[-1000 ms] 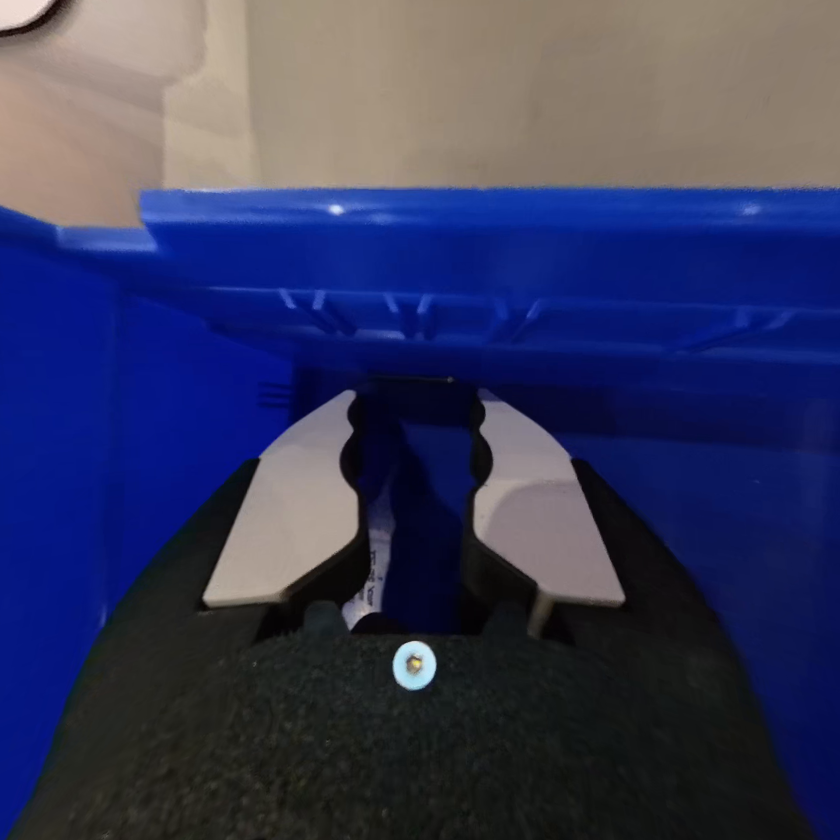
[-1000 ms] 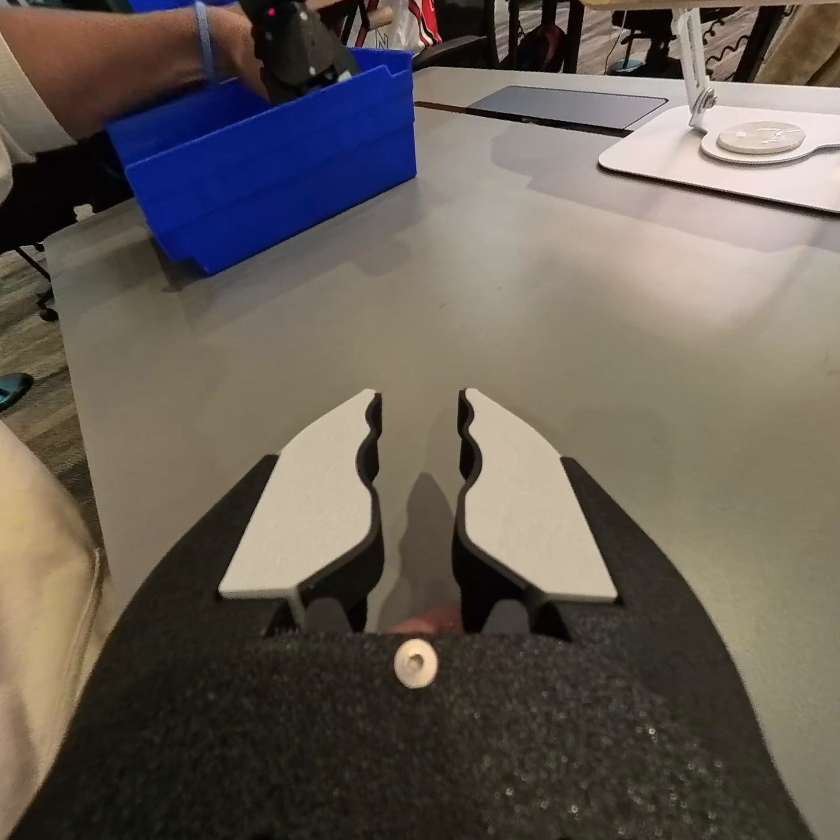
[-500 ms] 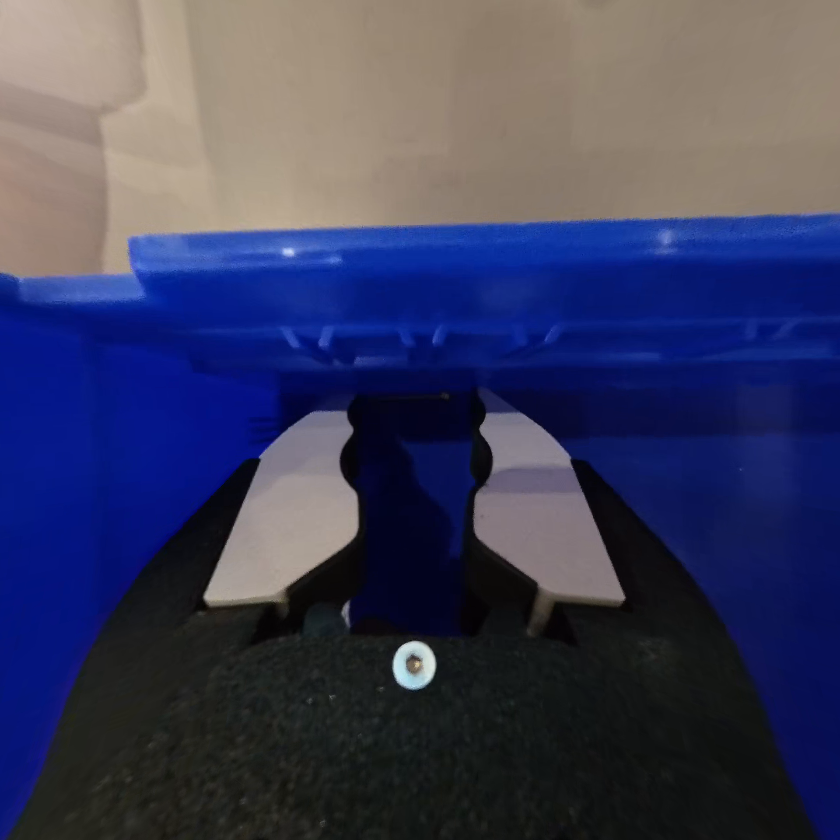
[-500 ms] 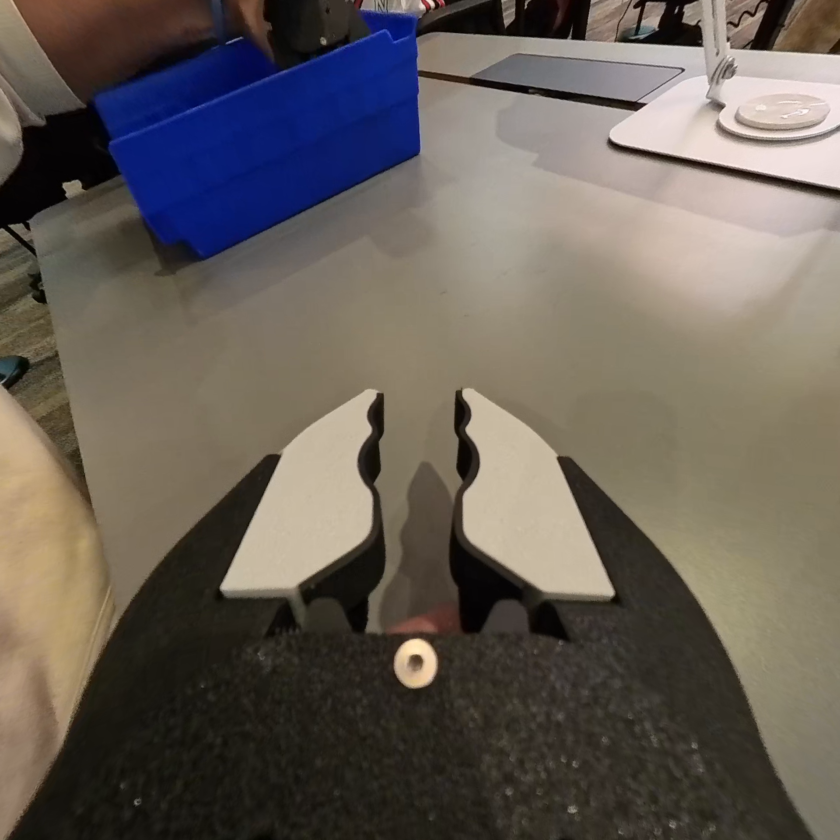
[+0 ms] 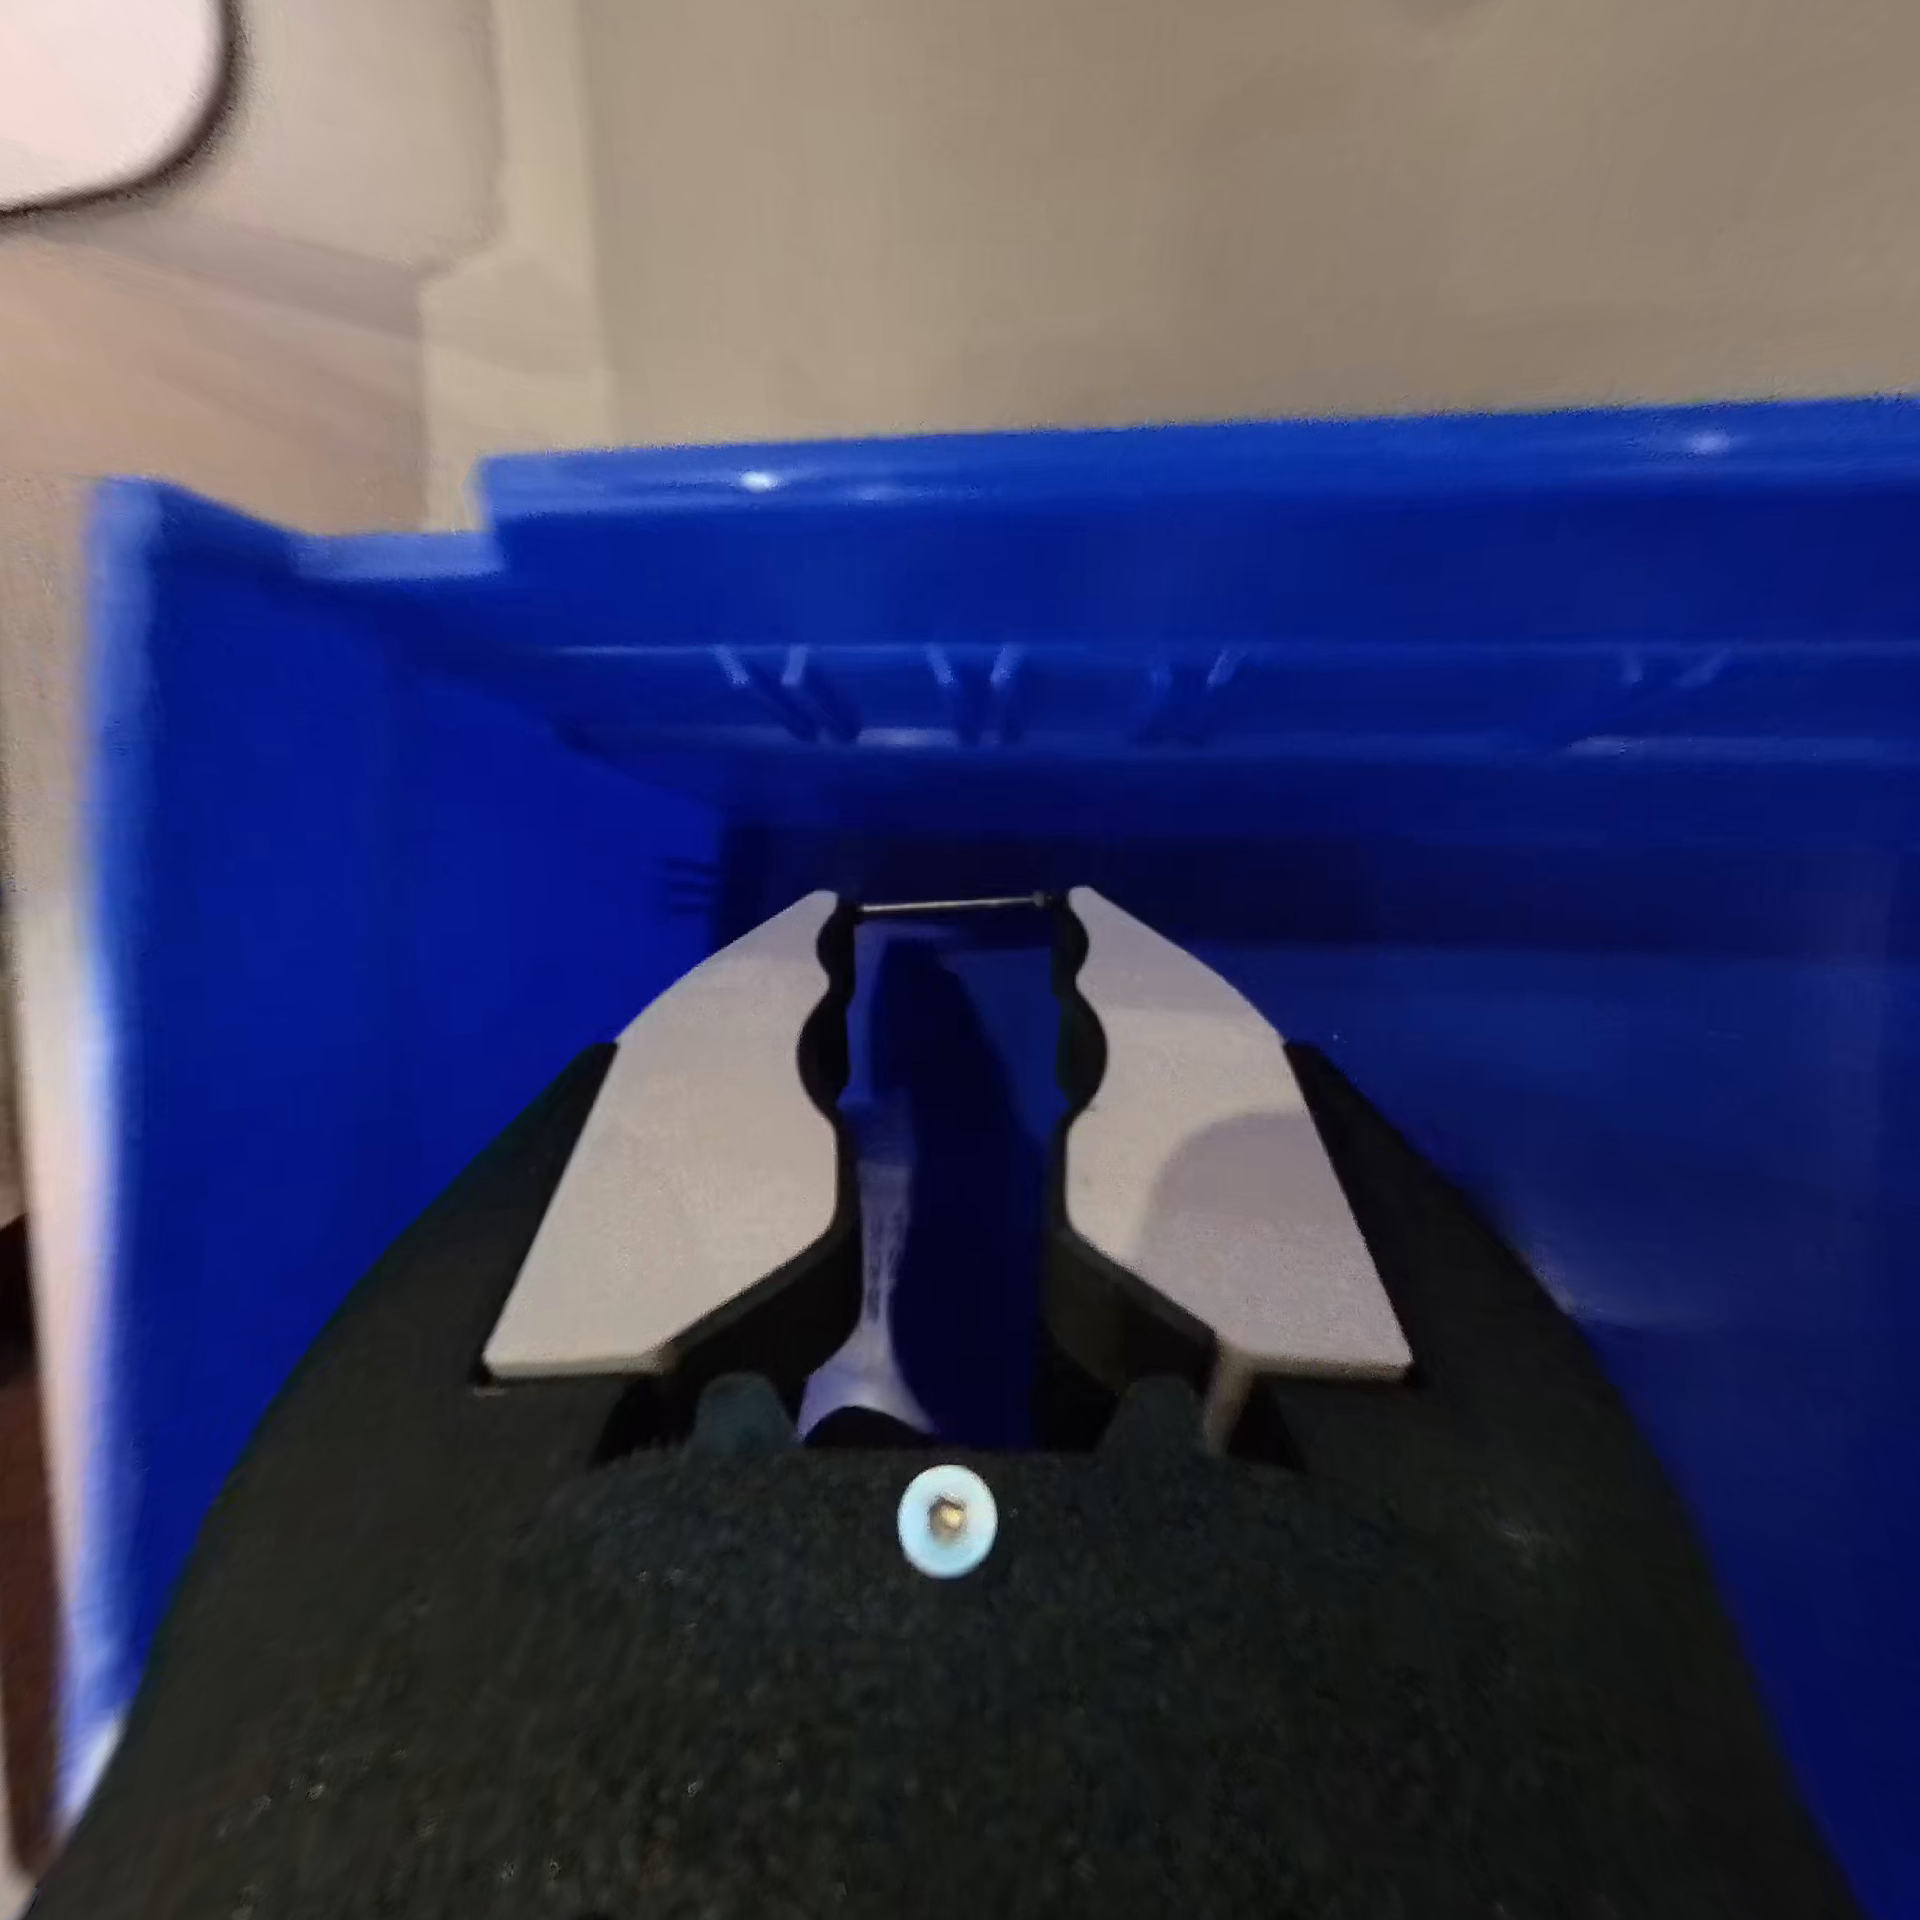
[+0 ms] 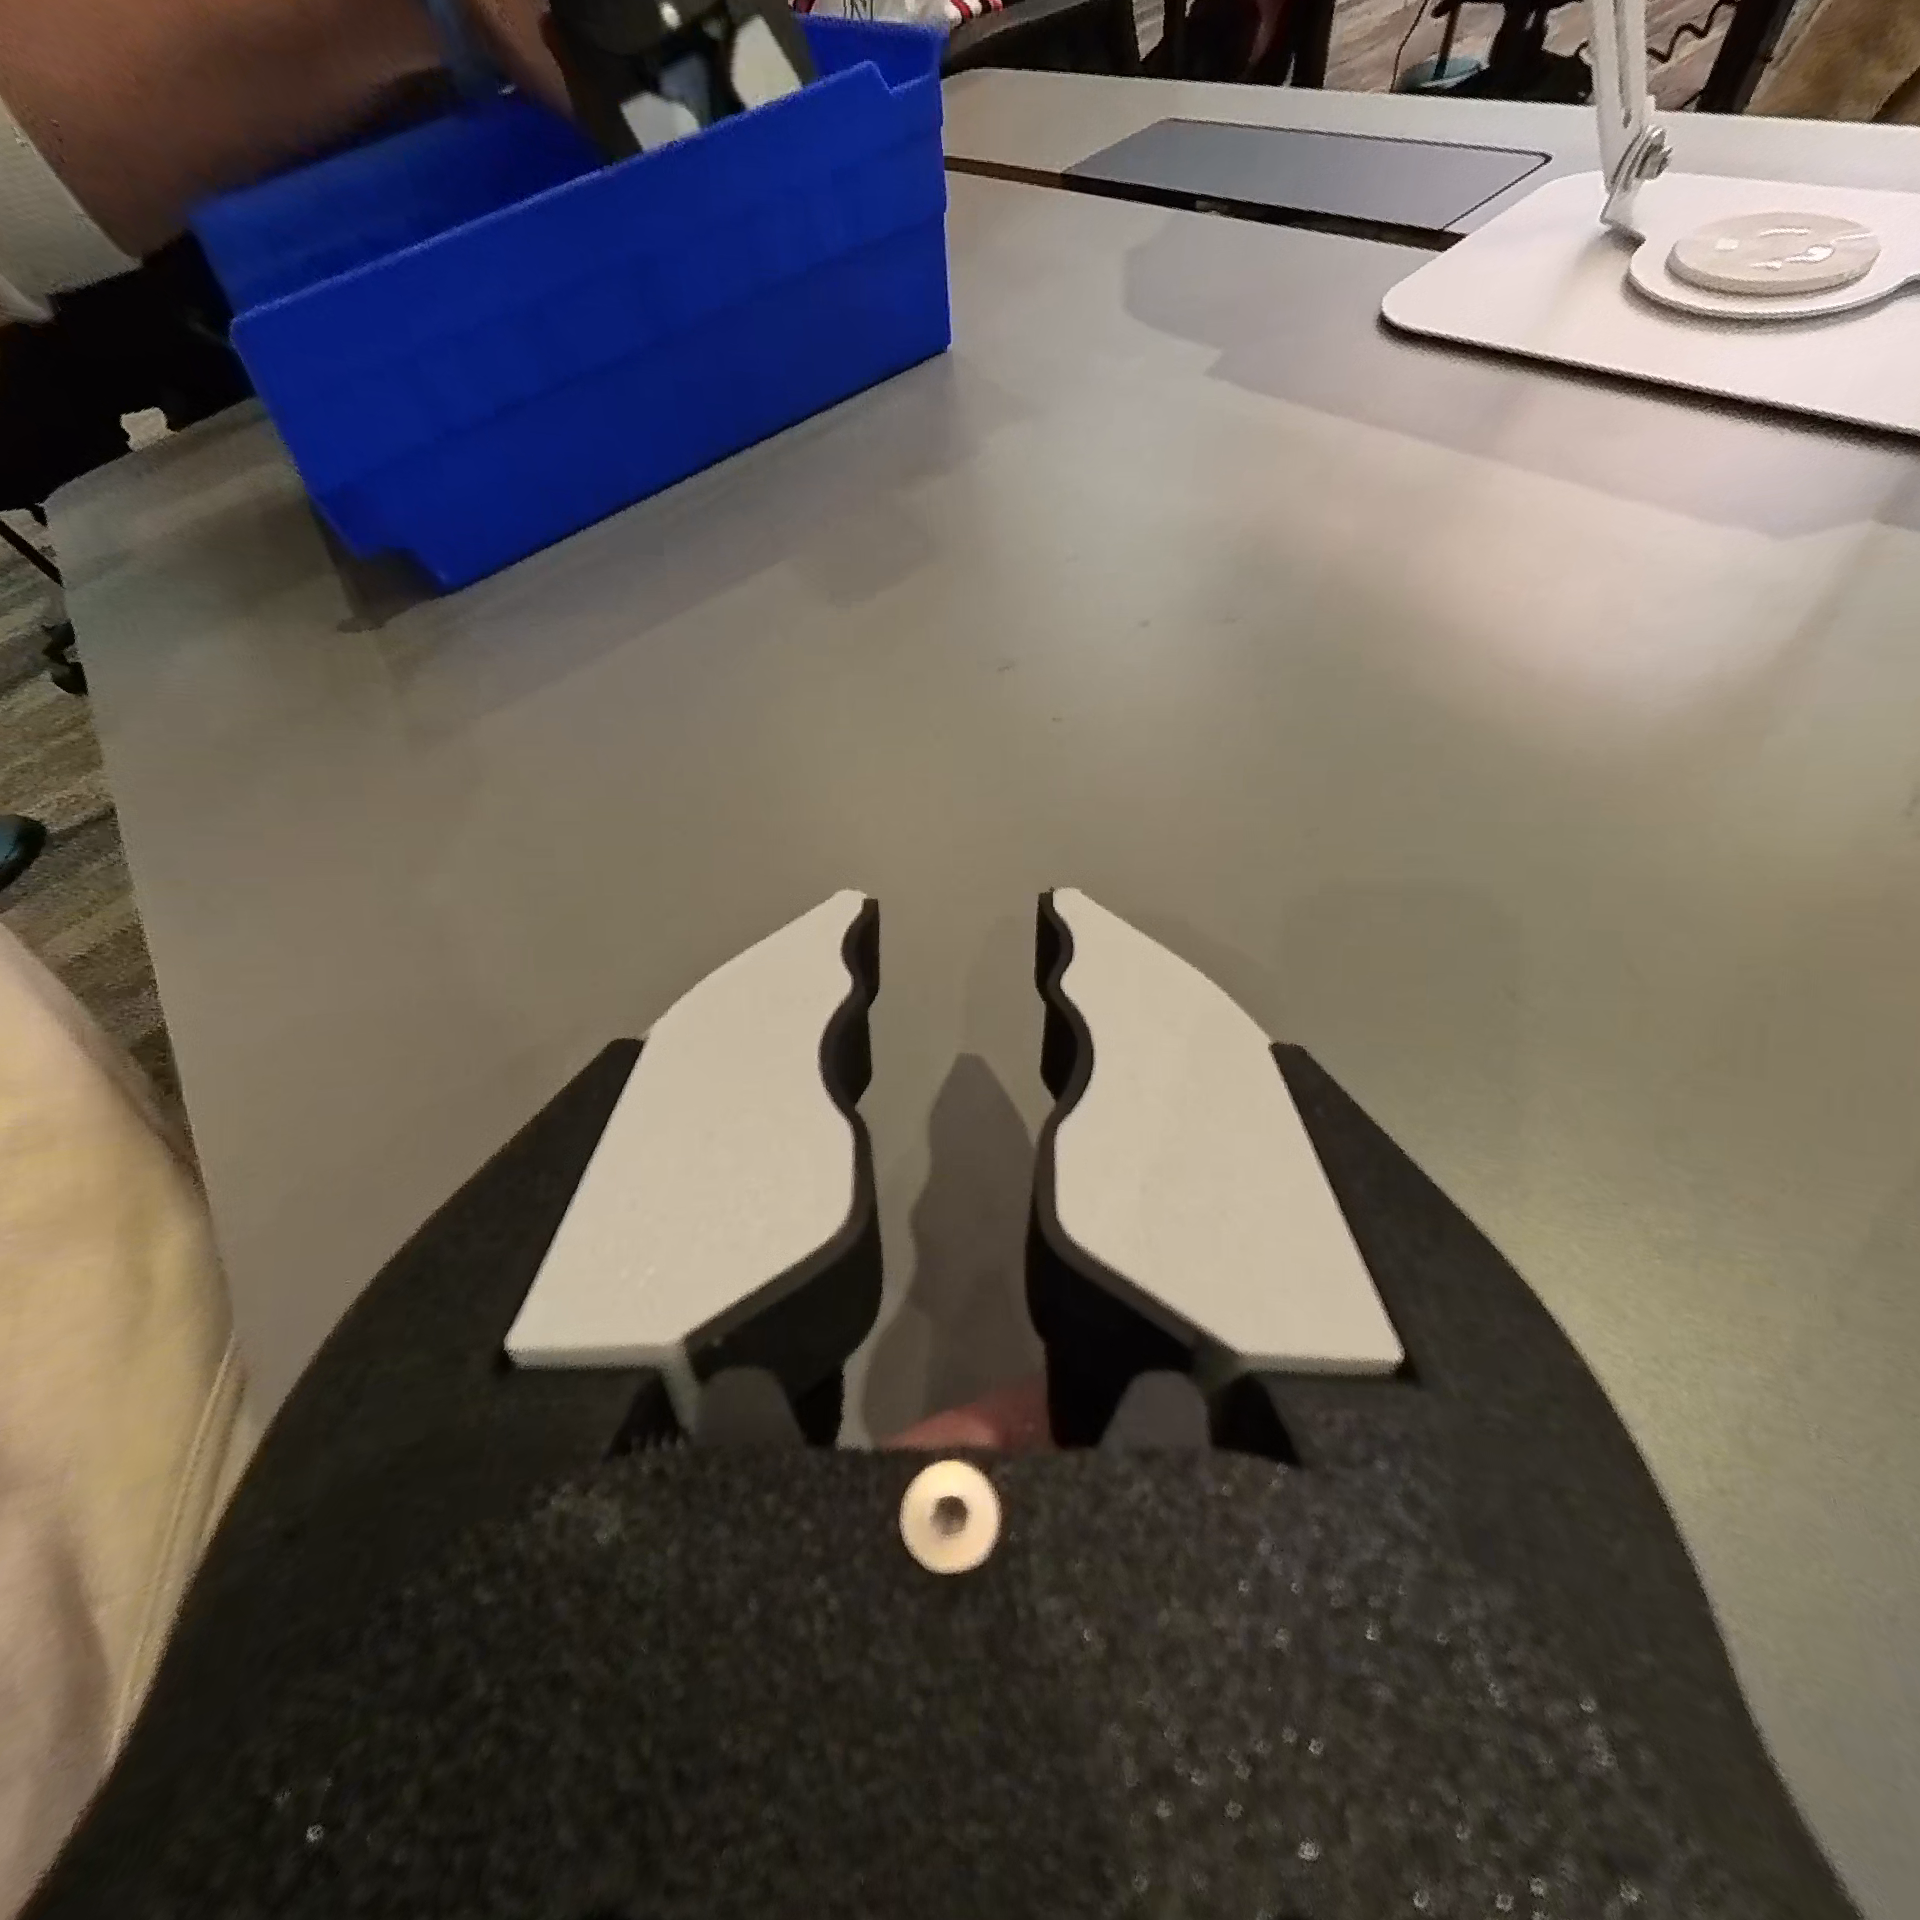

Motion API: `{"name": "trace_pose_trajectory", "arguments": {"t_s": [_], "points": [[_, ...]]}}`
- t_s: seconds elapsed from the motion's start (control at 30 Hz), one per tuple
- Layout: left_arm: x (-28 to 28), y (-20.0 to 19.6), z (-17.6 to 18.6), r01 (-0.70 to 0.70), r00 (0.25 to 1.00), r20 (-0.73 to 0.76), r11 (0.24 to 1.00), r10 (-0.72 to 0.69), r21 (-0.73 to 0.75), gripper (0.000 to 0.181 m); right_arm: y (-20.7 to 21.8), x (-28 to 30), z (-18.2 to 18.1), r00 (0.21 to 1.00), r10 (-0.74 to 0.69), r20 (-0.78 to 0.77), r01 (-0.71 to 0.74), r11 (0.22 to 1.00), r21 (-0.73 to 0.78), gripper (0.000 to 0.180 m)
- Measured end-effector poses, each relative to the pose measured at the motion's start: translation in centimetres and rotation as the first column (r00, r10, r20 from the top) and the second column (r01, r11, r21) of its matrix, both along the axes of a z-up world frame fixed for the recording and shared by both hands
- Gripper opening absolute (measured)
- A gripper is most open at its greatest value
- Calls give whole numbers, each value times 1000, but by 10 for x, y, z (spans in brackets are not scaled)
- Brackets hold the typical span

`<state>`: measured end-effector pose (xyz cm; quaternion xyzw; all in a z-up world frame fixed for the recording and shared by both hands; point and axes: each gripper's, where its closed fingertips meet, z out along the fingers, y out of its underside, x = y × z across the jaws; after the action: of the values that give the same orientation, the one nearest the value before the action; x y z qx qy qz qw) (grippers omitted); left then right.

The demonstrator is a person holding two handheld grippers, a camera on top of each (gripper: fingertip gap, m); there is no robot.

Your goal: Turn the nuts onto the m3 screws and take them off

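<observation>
In the left wrist view my left gripper is inside the blue bin. It is shut on a thin metal screw that lies crosswise between the two fingertips, its ends against the pads and its head at the right. A pale packet lies on the bin floor below the fingers. In the right wrist view my right gripper is open and empty, a little above the grey table. The bin stands at the far left there, with the left gripper in it. No nut shows.
A person's arm reaches over the bin. A white stand base with a round disc sits at the far right, a dark flat pad behind. A trouser leg is at the left table edge. Left tips to right tips: about 35 centimeters.
My left gripper's jaws have closed in onto the screw and it has risen and tilted in the bin. My right gripper has drifted slightly, its jaws hardly changed.
</observation>
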<state>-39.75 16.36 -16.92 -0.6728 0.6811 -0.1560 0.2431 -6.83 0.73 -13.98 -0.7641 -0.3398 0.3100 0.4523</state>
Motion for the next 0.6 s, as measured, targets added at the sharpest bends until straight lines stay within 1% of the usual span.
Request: {"name": "trace_pose_trajectory", "arguments": {"t_s": [0.13, 0.2, 0.3, 0.37, 0.43, 0.47, 0.6], "points": [[-10, -2, 56, -130, 983, 151, 982, 109, 138, 36, 0, 1, 3, 1000, -3, -23, 3, 1000, 9, 28], [-8, -17, 92, -201, 956, 253, 961, 149, 193, 36, -1, 2, 5, 999, -1, -33, 1, 1000, 15, 27], [10, -50, 142, -313, 897, 395, 915, 198, 253, 36, -1, 2, 6, 999, 0, -40, 1, 1000, 19, 27], [30, -73, 165, -384, 861, 449, 885, 240, 264, 36, -1, 2, 7, 999, -2, -42, 3, 1000, 23, 26], [60, -91, 173, -462, 818, 477, 861, 321, 212, 36, -1, 3, 7, 999, -4, -44, 5, 1000, 24, 25], [78, -98, 170, -491, 804, 469, 853, 367, 175, 36, 0, 3, 7, 999, -9, -45, 10, 1000, 23, 25], [160, -124, 131, -529, 794, 391, 846, 466, 66, 36, 0, 5, 9, 998, -20, -58, 21, 999, 32, 25]]}}
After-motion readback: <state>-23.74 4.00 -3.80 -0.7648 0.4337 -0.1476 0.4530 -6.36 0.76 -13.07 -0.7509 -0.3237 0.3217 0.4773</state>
